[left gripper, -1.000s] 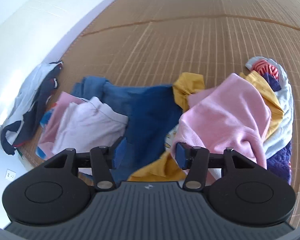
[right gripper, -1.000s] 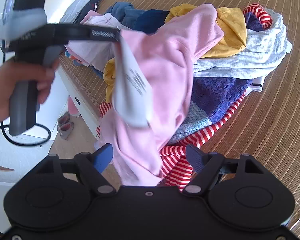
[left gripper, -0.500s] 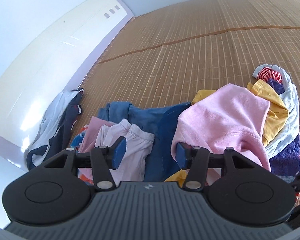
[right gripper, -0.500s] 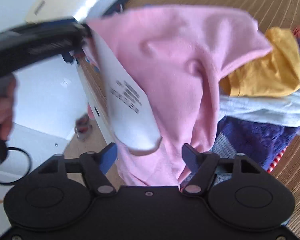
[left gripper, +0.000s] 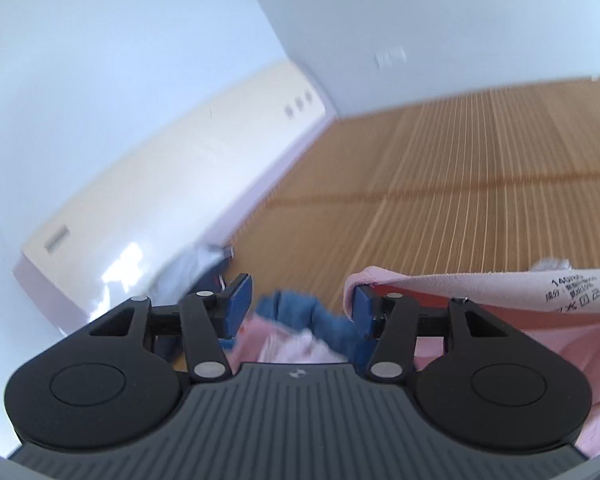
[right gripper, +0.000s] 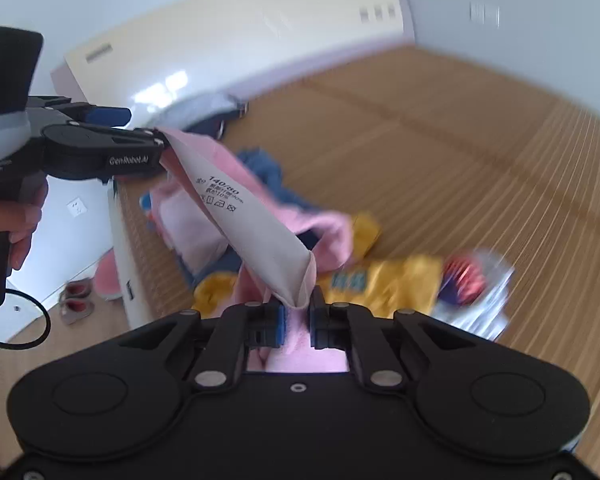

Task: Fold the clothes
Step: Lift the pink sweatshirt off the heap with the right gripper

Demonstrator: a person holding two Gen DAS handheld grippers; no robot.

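A pink garment (right gripper: 332,228) is held up in the air between the two grippers, above a heap of clothes (right gripper: 384,280) lying on a woven mat (right gripper: 460,168). The right gripper (right gripper: 298,316) is seen with its jaws closing, and a fold of the pink cloth, together with the lower end of a white band (right gripper: 256,232), is pinched between the blue pads. The band carries printed care symbols and size figures and runs tight from the right gripper up to the left gripper (right gripper: 162,148).

In the left wrist view, the left gripper (left gripper: 300,304) is shown with its jaws spread apart. The edge of the pink garment (left gripper: 540,332) is draped over and behind the right-hand finger rather than lying between the pads; whether it is caught there cannot be told. The band (left gripper: 500,284) stretches away from that finger to the right edge of the picture.

The handle of the left gripper is grasped by a hand (right gripper: 20,216), seen at the left edge of the right wrist view, with a black cable looping below it.

In the heap below, a blue garment (left gripper: 312,312), a yellow garment (right gripper: 400,276), pale pink pieces and a red striped piece can be made out, though all are blurred. A dark and white garment (right gripper: 216,114) lies apart from the heap, near the pale wall panel (left gripper: 160,184).
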